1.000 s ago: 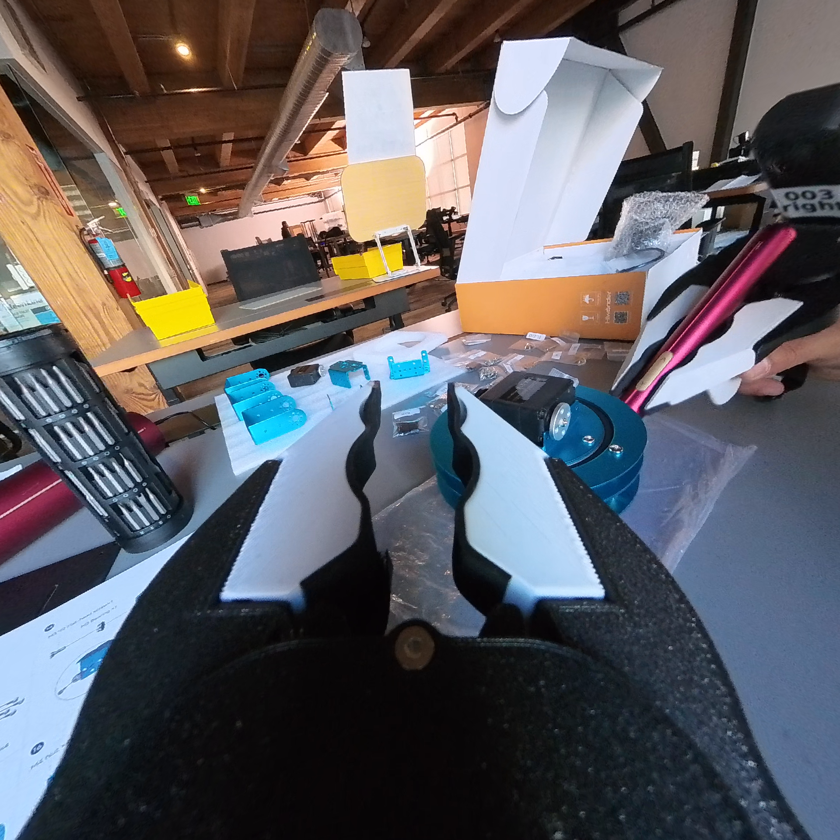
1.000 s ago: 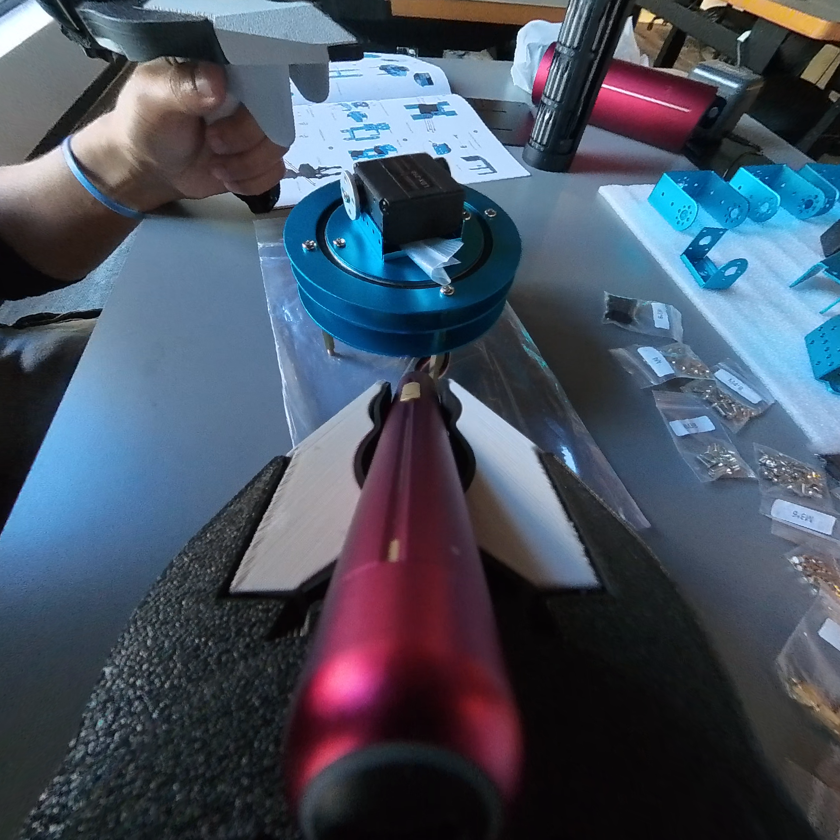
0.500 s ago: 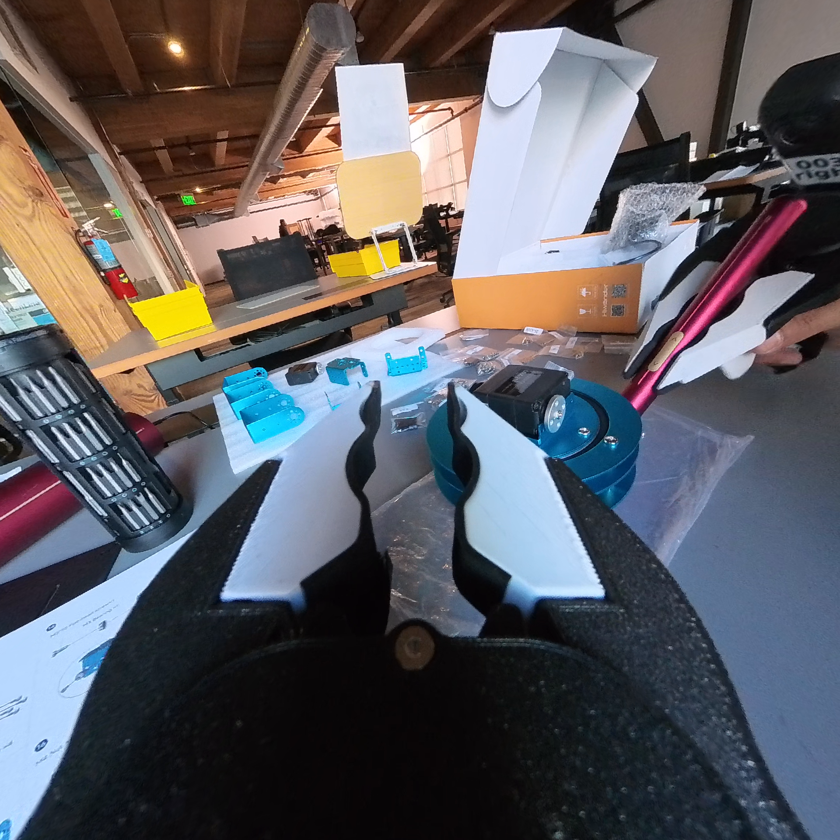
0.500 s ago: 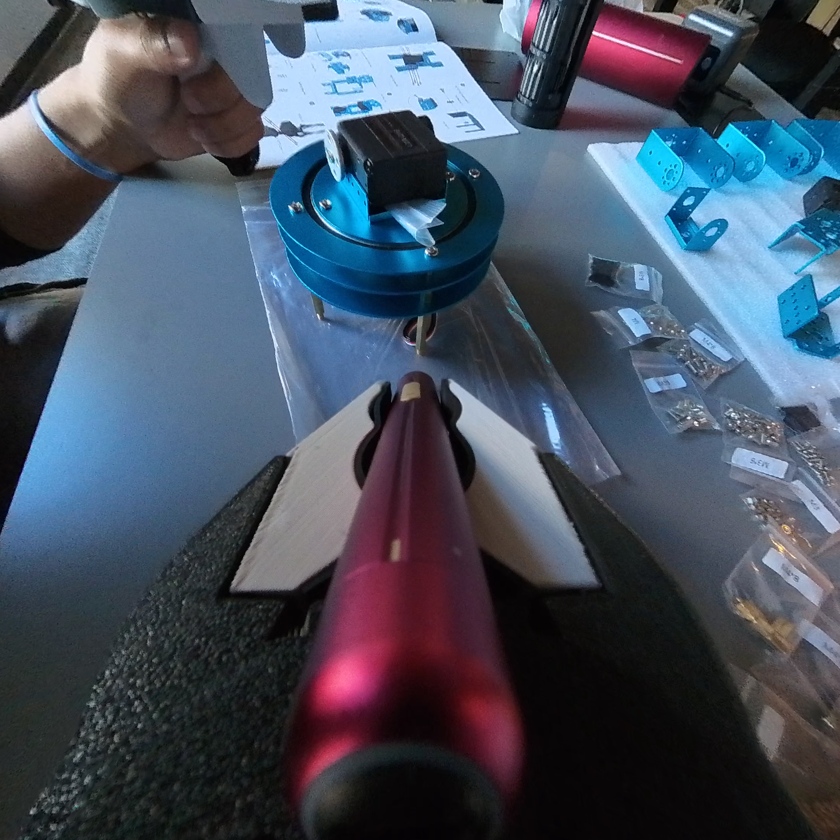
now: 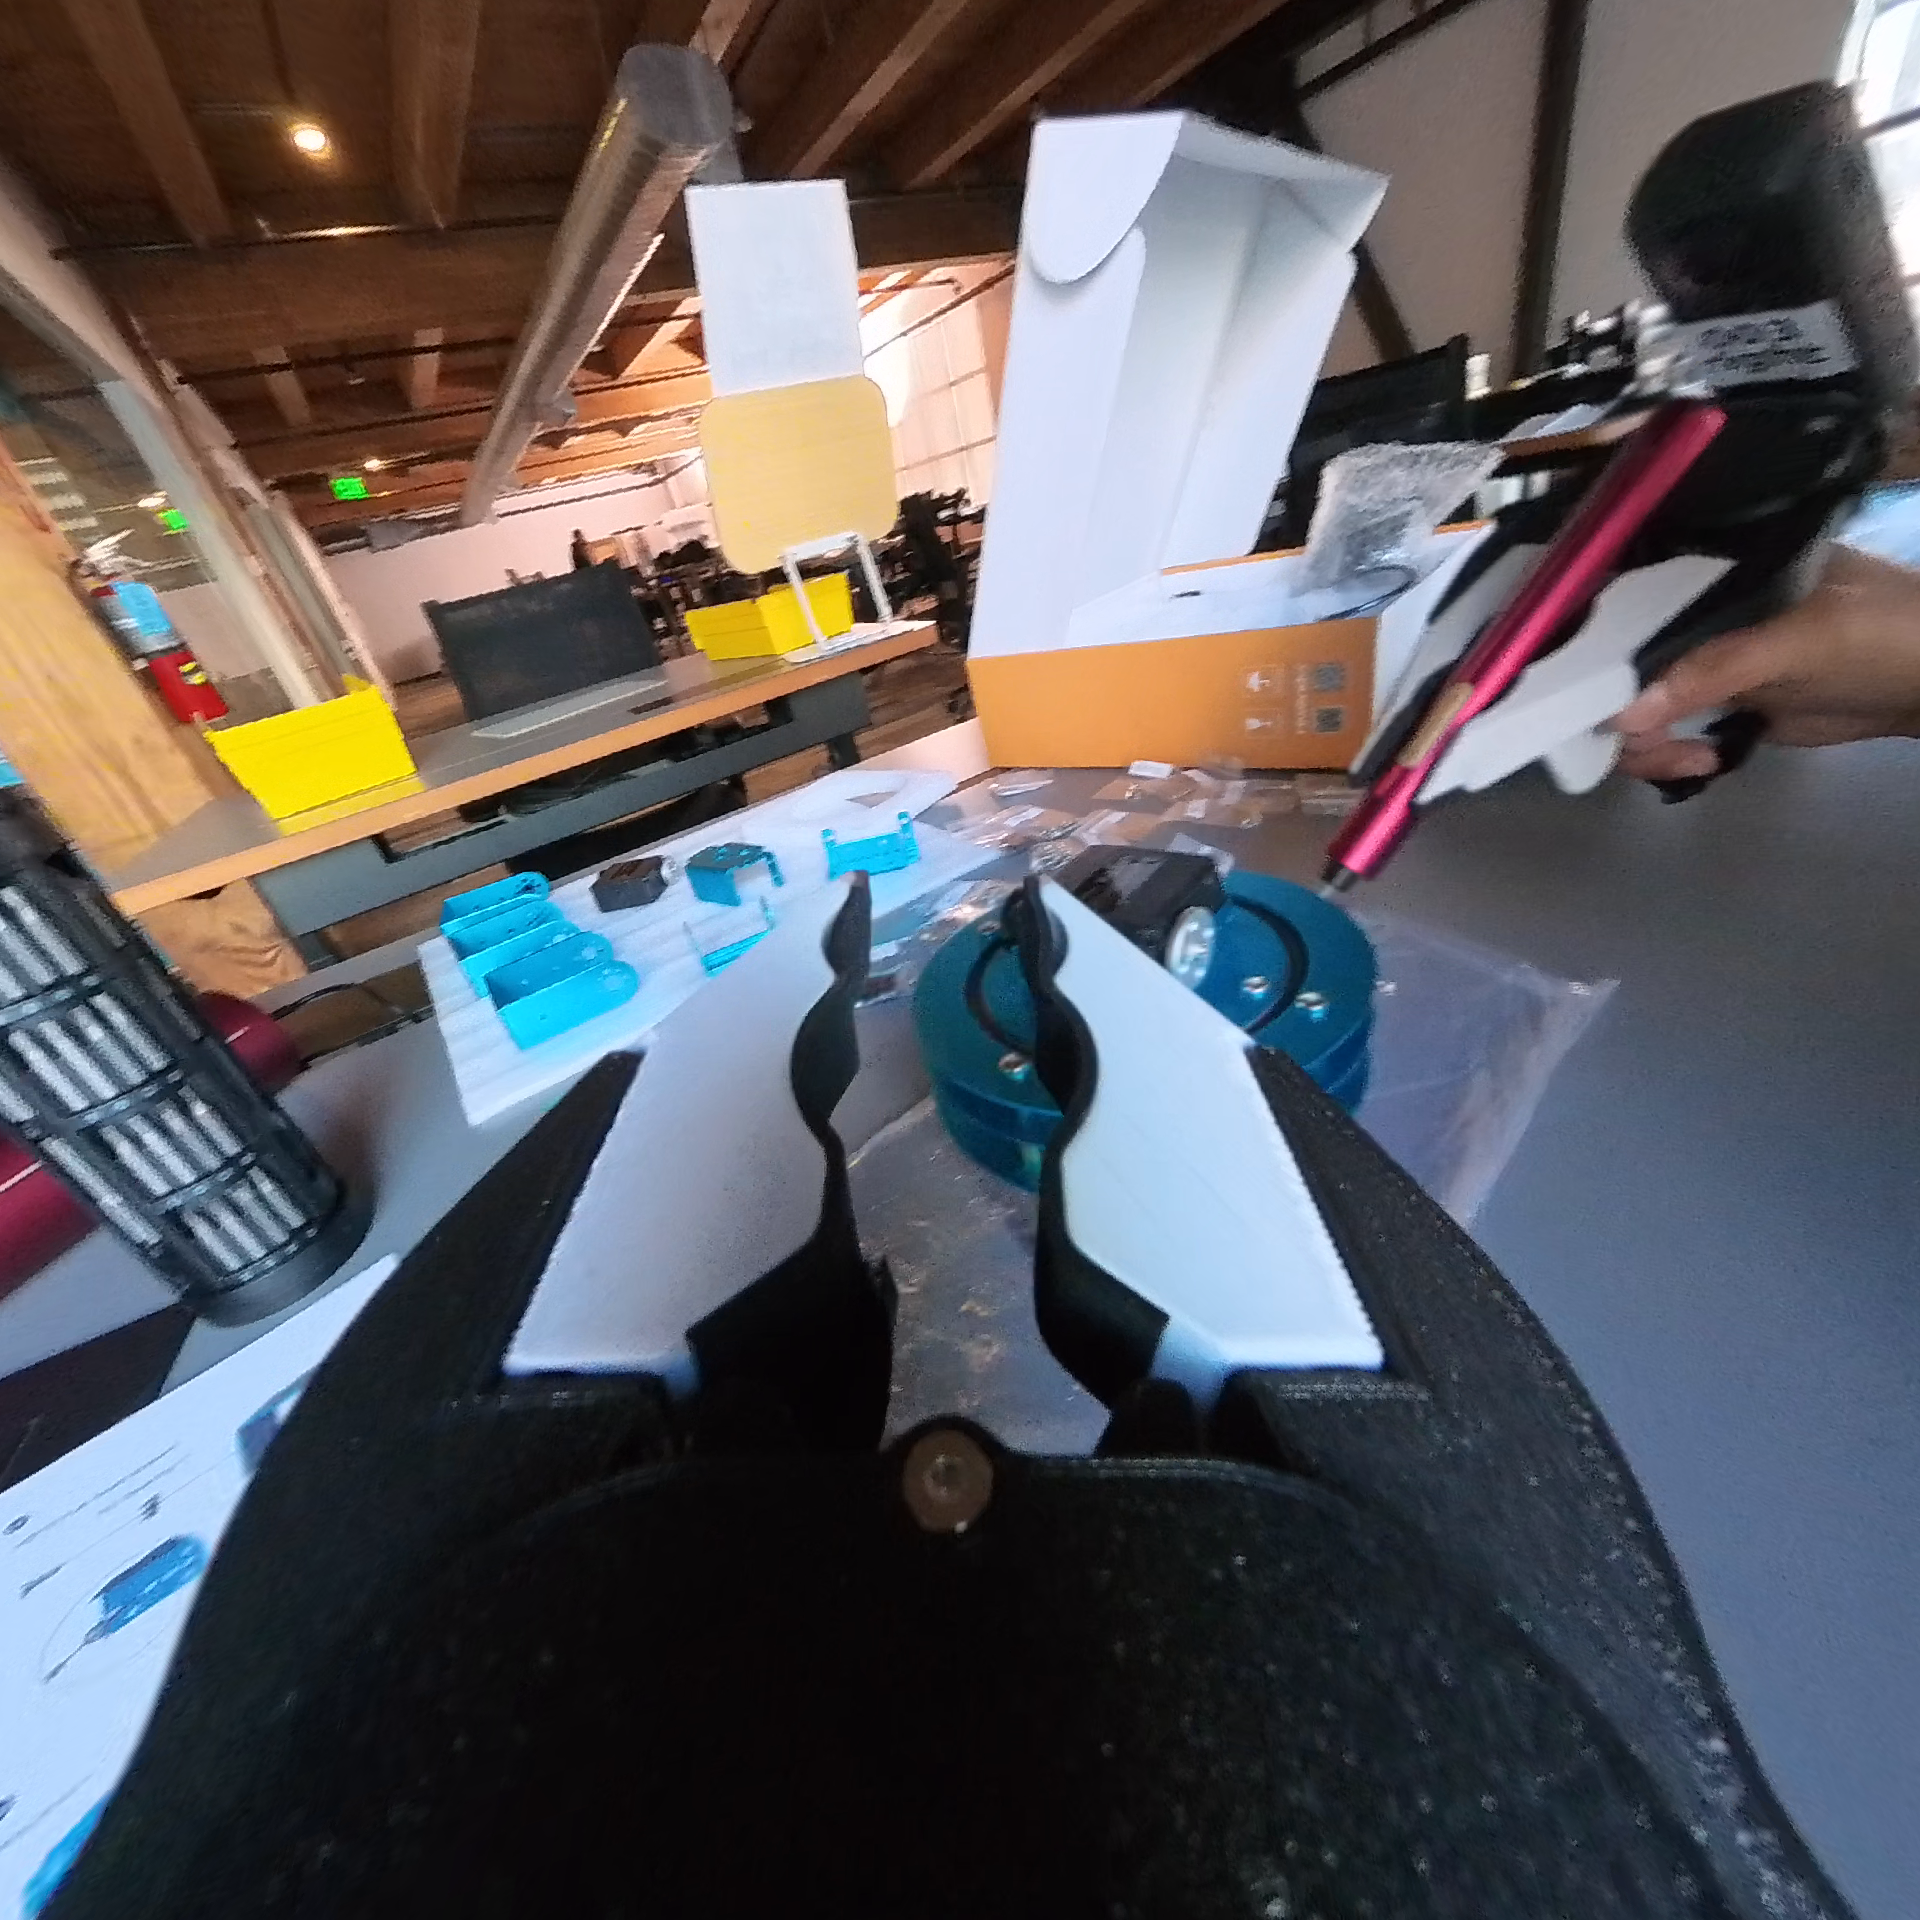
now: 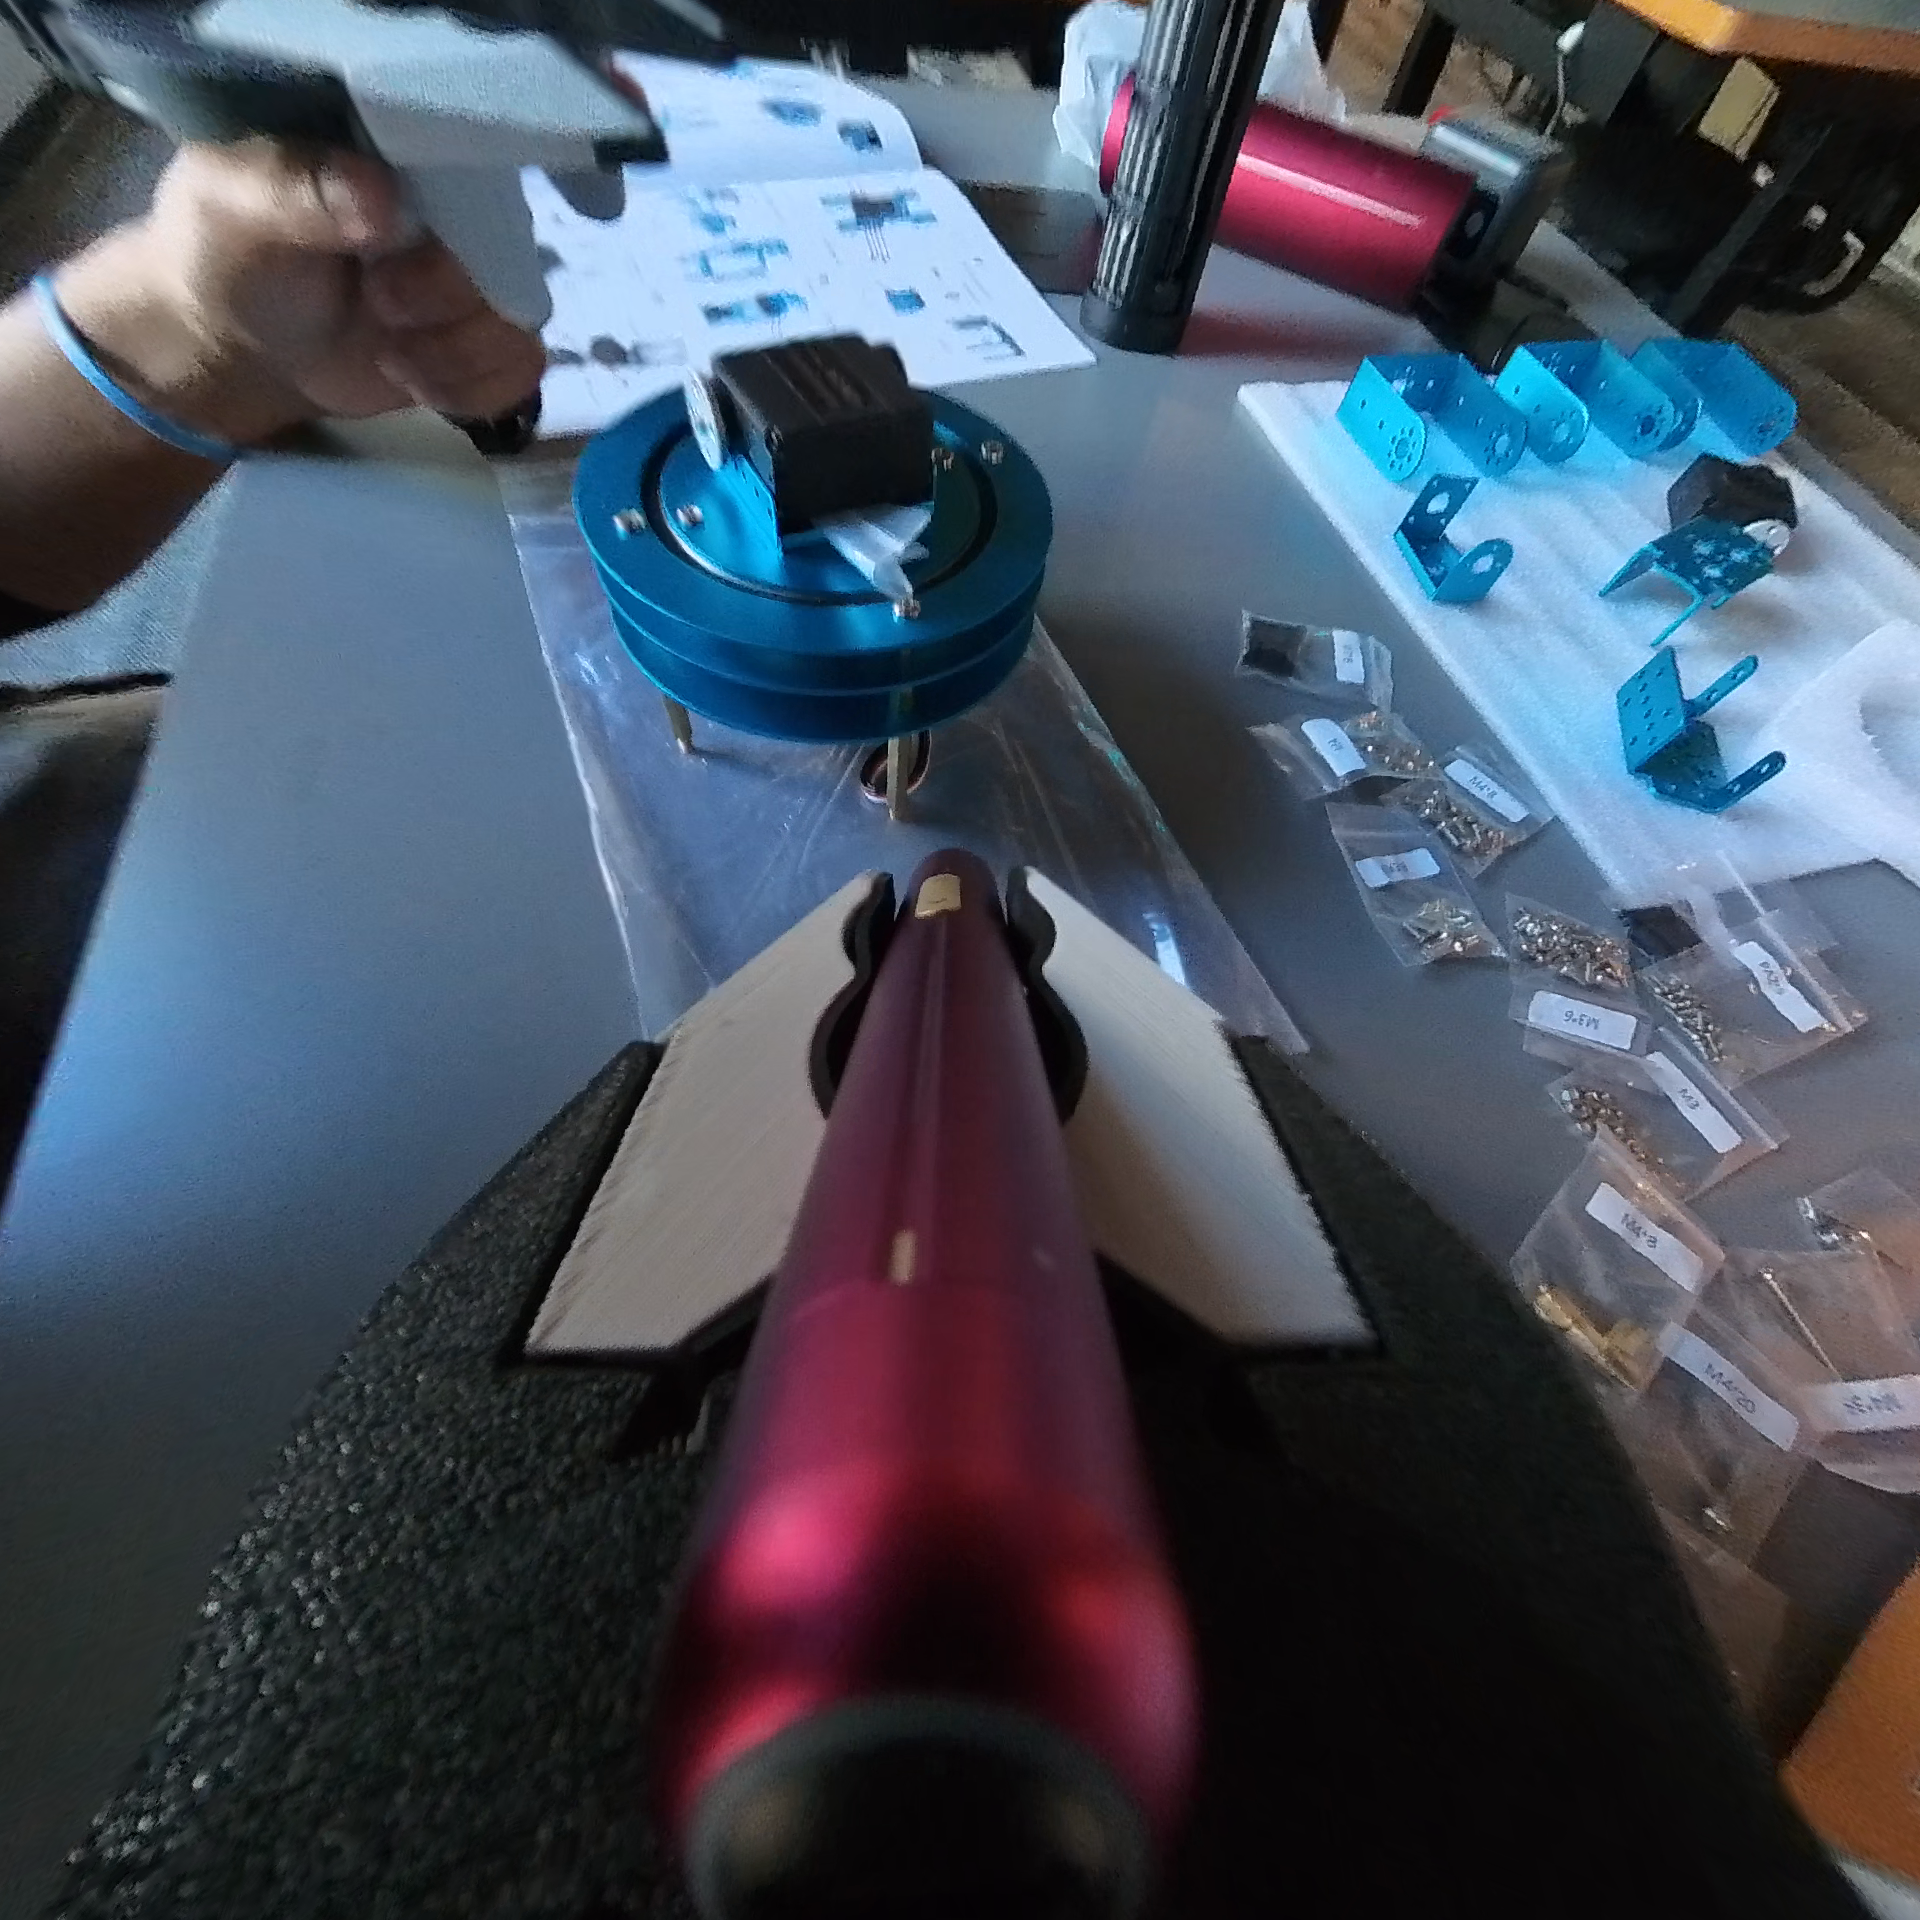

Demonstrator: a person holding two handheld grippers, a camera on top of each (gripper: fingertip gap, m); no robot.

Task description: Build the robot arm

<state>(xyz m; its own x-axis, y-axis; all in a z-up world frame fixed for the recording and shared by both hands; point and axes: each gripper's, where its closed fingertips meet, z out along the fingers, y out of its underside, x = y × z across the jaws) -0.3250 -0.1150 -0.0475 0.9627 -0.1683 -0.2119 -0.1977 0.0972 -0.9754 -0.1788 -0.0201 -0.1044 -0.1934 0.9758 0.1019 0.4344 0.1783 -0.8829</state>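
- The left gripper [image 5: 940, 914] holds nothing; its 2 white fingers stand narrowly apart, with bare tabletop showing in the gap.
- Just beyond its tips, at 1 o'clock in the left wrist view, stands the round blue metal turntable base [image 5: 1143, 1013] on short brass legs, on a clear plastic bag [image 5: 1496, 1049].
- A black box-shaped servo motor [image 5: 1148, 899] sits on top of the base.
- The right gripper [image 6: 940, 904] is clamped around a slim magenta metal electric screwdriver [image 6: 925, 1299], which runs forward between its fingers.
- In the left wrist view the screwdriver's tip hangs near the base's far rim at 2 o'clock; contact cannot be told.
- At 3 o'clock in the right wrist view lie small clear bags of screws [image 6: 1455, 821] and blue metal brackets [image 6: 1455, 416] on white foam sheet [image 6: 1558, 644].
- At 12 o'clock lies an open instruction booklet [image 6: 831, 270].
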